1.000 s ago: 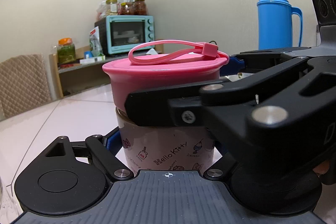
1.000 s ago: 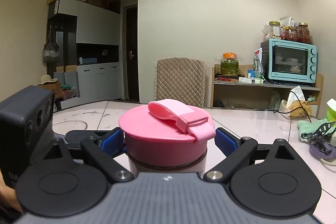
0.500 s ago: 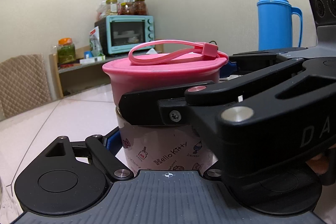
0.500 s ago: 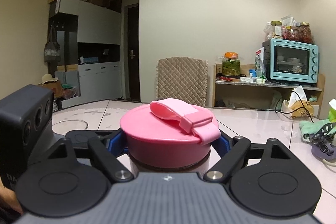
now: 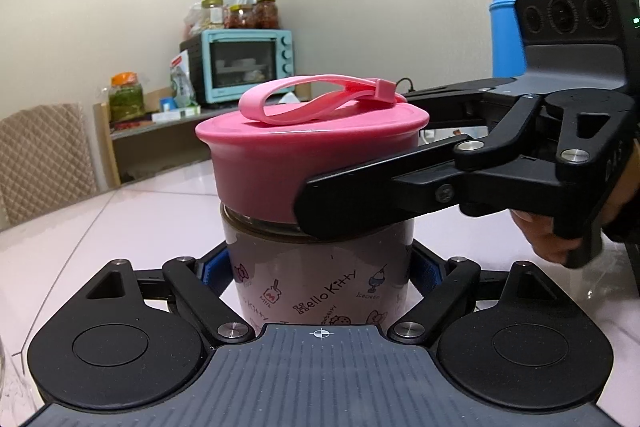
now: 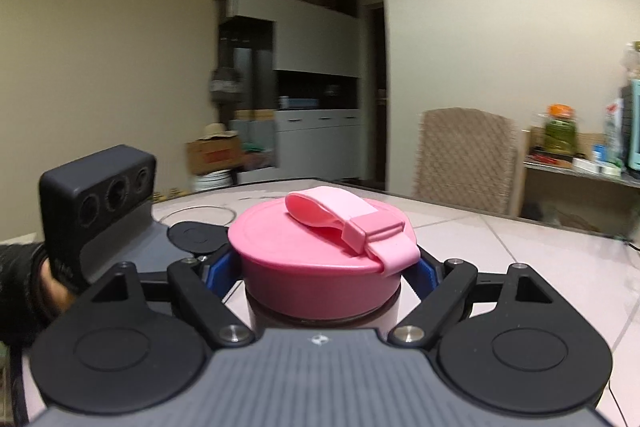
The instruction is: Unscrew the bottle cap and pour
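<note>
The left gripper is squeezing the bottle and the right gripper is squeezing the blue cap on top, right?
Not quite: the cap is pink, not blue, as the left wrist view shows. The rest holds: the left gripper squeezes the bottle and the right gripper squeezes the cap on top.

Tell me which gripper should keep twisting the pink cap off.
Right. The right gripper is clamped around the pink cap, so it can probably turn it, while the left gripper grips the bottle body lower down to steady it.
</note>
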Demonstrator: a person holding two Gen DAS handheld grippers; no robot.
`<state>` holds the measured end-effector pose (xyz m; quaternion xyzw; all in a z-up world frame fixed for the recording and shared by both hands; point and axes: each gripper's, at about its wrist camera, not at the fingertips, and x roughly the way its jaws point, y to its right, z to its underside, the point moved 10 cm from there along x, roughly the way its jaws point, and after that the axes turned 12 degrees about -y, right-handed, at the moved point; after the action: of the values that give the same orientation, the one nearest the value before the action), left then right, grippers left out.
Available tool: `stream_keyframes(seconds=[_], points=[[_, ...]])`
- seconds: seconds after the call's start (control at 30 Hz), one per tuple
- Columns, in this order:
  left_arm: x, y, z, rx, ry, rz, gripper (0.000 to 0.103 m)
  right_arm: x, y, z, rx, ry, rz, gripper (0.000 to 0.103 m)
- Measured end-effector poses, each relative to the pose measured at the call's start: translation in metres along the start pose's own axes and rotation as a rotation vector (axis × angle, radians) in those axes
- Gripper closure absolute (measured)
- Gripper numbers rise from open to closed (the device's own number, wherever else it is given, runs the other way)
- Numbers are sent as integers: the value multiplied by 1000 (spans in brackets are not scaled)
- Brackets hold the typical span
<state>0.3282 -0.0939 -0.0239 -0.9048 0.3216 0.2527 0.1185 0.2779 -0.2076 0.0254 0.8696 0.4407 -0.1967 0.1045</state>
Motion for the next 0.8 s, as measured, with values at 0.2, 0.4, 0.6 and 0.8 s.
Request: stream_keyframes(seconds=[0.2, 0.4, 0.6, 0.8], points=[[0, 0, 0, -1, 0, 1, 13, -4, -1, -4, -20, 0, -31, 18], [0, 1, 0, 0, 0, 0, 13, -10, -9, -8, 1, -5, 38, 11], [0, 1, -1, 0, 0, 0, 13, -16, -15, -8, 67, -12, 172, 7], [0, 1, -1, 0, 0, 0, 13, -16, -15, -6, 128, -2, 288, 7]])
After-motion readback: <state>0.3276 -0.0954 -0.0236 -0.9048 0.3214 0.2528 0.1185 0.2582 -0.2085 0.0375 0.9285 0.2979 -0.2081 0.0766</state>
